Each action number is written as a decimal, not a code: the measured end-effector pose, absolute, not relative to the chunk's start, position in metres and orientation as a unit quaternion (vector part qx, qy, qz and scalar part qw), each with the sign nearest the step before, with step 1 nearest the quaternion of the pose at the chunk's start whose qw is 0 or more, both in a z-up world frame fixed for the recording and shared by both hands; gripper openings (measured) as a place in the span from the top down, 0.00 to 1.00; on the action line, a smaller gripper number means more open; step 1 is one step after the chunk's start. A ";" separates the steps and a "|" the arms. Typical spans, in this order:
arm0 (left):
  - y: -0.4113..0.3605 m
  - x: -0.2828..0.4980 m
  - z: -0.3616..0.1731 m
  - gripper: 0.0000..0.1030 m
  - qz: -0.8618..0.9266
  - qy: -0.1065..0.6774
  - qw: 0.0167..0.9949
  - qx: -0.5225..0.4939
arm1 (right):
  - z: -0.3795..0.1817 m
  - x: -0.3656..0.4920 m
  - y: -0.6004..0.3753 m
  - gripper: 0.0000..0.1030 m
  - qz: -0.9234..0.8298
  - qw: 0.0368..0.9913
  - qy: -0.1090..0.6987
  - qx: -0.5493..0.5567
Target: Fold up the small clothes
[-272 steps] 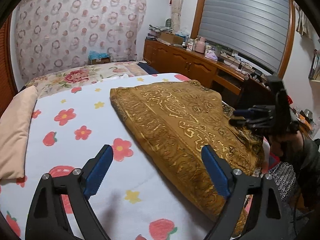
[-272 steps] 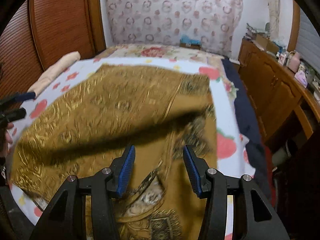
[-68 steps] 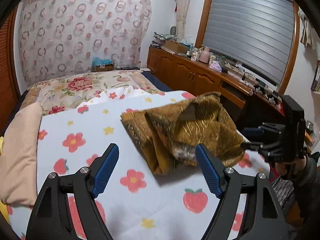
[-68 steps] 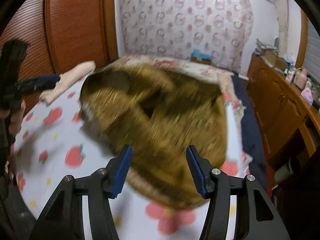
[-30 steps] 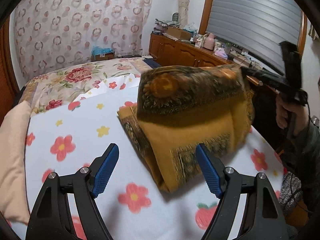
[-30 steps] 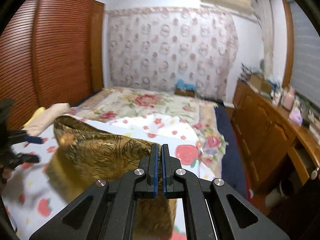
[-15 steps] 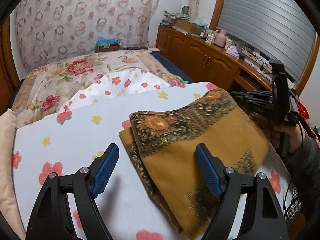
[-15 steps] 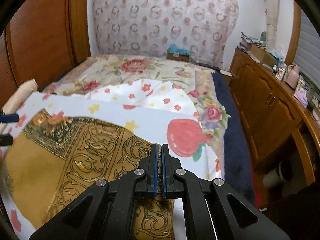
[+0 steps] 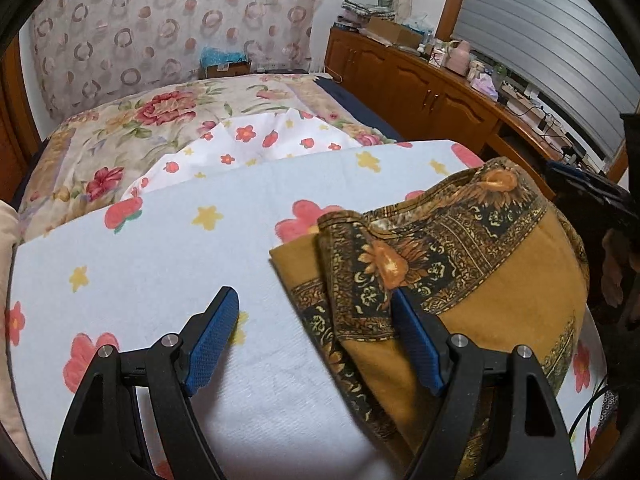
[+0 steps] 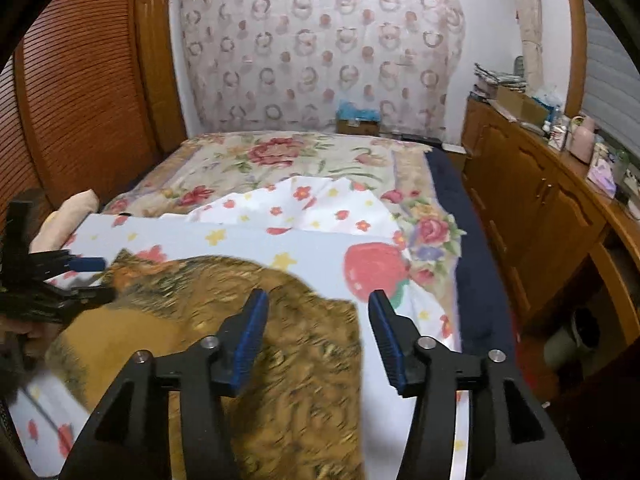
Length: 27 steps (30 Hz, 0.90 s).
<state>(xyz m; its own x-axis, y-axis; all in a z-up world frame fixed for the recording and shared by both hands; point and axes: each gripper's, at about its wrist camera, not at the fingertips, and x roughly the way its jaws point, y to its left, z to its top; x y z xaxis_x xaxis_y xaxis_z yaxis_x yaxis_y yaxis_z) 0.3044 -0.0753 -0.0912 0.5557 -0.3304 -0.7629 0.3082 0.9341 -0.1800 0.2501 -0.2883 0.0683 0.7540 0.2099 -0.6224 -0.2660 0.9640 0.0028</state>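
Note:
A mustard-gold patterned cloth lies folded in layers on the flowered bed sheet. My left gripper is open and empty; its right finger rests at the cloth's near left corner. In the right wrist view the same cloth lies low and left, blurred. My right gripper is open and empty above the cloth's right edge. The left gripper also shows at the left edge of the right wrist view, and the right one at the right edge of the left wrist view.
A peach pillow lies at the left side of the bed. A floral quilt covers the far half. Wooden cabinets with clutter run along the right wall. A louvred wooden wardrobe stands on the left.
My right gripper, shut on the cloth's edge half a second ago, has opened and let it go. The folded-over layer now lies flat. My left gripper moved closer to the cloth.

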 end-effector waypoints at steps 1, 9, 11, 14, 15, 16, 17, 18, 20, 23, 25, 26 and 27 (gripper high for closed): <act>-0.075 0.304 -0.092 0.23 -0.182 0.434 0.882 -0.013 | 0.065 0.245 -0.288 0.39 0.131 0.935 0.326 -0.042; -0.073 0.304 -0.092 0.23 -0.190 0.426 0.885 -0.013 | 0.021 0.263 -0.305 0.34 0.112 0.914 0.388 -0.041; -0.071 0.304 -0.092 0.24 -0.192 0.425 0.884 -0.016 | 0.015 0.267 -0.311 0.34 0.118 0.910 0.396 -0.030; -0.069 0.306 -0.092 0.27 -0.197 0.425 0.883 -0.023 | 0.010 0.271 -0.312 0.34 0.126 0.907 0.402 -0.027; -0.068 0.307 -0.091 0.31 -0.201 0.426 0.882 -0.028 | 0.009 0.273 -0.313 0.34 0.127 0.906 0.404 -0.027; -0.068 0.307 -0.092 0.32 -0.203 0.427 0.881 -0.031 | 0.007 0.275 -0.315 0.34 0.128 0.905 0.404 -0.025; -0.068 0.307 -0.091 0.34 -0.205 0.427 0.880 -0.032 | 0.008 0.276 -0.317 0.34 0.129 0.906 0.403 -0.026; -0.069 0.307 -0.091 0.36 -0.207 0.427 0.879 -0.032 | 0.008 0.276 -0.319 0.34 0.129 0.906 0.402 -0.027; -0.071 0.306 -0.091 0.40 -0.212 0.428 0.878 -0.033 | 0.014 0.276 -0.312 0.31 0.122 0.909 0.398 -0.035; -0.073 0.306 -0.090 0.45 -0.218 0.429 0.876 -0.034 | 0.019 0.268 -0.306 0.29 0.098 0.916 0.385 -0.055; -0.073 0.306 -0.091 0.48 -0.223 0.430 0.874 -0.037 | 0.017 0.270 -0.308 0.29 0.100 0.914 0.389 -0.048; -0.074 0.306 -0.091 0.50 -0.224 0.431 0.873 -0.038 | 0.015 0.271 -0.311 0.29 0.104 0.912 0.394 -0.040; -0.074 0.306 -0.091 0.53 -0.228 0.432 0.871 -0.040 | 0.014 0.272 -0.313 0.29 0.108 0.911 0.396 -0.031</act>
